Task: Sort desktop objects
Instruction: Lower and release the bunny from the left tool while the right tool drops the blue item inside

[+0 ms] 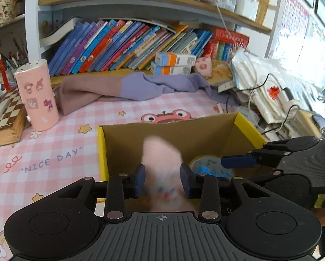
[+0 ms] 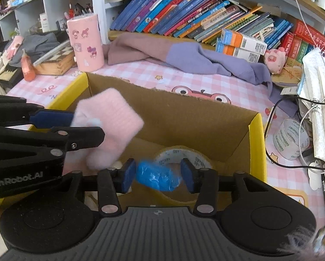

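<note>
We see the pink fuzzy item (image 1: pixel 161 163) blurred between the pads of the left claw (image 1: pixel 162 180), above the open cardboard box (image 1: pixel 123 143); the pads stand apart and do not seem to press on it, though the blur keeps us from being sure of contact. In the right wrist view this same pink item (image 2: pixel 110 121) sits at about 10 o'clock from the right claw (image 2: pixel 159 175), over the box's left half. Between the right claw's pads lies the crumpled blue item (image 2: pixel 157 177), nearer the left pad, with a clear gap to the right pad, so that claw is apart too. Just behind it, at 12 o'clock, a roll of tape (image 2: pixel 184 154) rests on the box floor. The box stands on the pink checked surface (image 1: pixel 53 148). Farther off, at 10 o'clock in the left wrist view, is a pink sticker-covered cylinder (image 1: pixel 37 95), and at 12 o'clock a purple cloth (image 1: pixel 130 87) lies below a shelf of leaning books (image 1: pixel 127 43).
</note>
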A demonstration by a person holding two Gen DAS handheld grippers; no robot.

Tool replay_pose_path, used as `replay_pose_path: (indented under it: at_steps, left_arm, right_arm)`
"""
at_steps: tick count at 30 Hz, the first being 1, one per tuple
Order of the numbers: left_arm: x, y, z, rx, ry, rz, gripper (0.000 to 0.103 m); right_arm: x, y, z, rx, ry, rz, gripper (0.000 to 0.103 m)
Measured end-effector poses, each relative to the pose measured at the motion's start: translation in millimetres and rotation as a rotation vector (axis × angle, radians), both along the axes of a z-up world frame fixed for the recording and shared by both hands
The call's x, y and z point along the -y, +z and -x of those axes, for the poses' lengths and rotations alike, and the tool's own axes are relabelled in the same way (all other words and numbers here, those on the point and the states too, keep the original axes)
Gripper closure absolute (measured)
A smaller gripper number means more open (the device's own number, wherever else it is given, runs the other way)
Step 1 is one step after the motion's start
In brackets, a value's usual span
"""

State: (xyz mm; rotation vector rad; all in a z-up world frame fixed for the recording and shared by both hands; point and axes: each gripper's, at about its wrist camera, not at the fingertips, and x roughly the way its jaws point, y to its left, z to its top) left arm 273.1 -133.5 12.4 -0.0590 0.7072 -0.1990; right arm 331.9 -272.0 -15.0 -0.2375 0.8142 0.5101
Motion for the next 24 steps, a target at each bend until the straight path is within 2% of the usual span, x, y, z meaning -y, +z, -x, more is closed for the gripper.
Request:
replay_pose_path:
  at_steps: [4,7,12,17,24]
  left_arm:
    - [-2.2,5.5,6.4,0.014,0.01,0.005,0.066]
    - [-4.0,11.0,13.4,0.03,0.01,0.018,0.058]
    - [-5.8,18.4,29.9,0.051,0.001,0.052,0.058]
    - [-11.9,30.0,57.5,0.095,0.016,0.071,0.057]
    - [-35.0,43.3,98.1,0.14,0.067,0.089,0.05]
  right_arm:
    - [4.9,5.4,4.7,0.012,-0.021,-0.032,0.05]
    - [9.0,11.7,13.5,0.037,-0.036,-0.046,0.05]
    - [13.6,23.5,31.4,0.071,-0.057,-0.059,0.05]
    - [15.7,37.8,59.5,0.123,-0.064,-0.067,0.05]
    - [10.7,55.9,98.0,0.198,-0.056,-0.075,0.048]
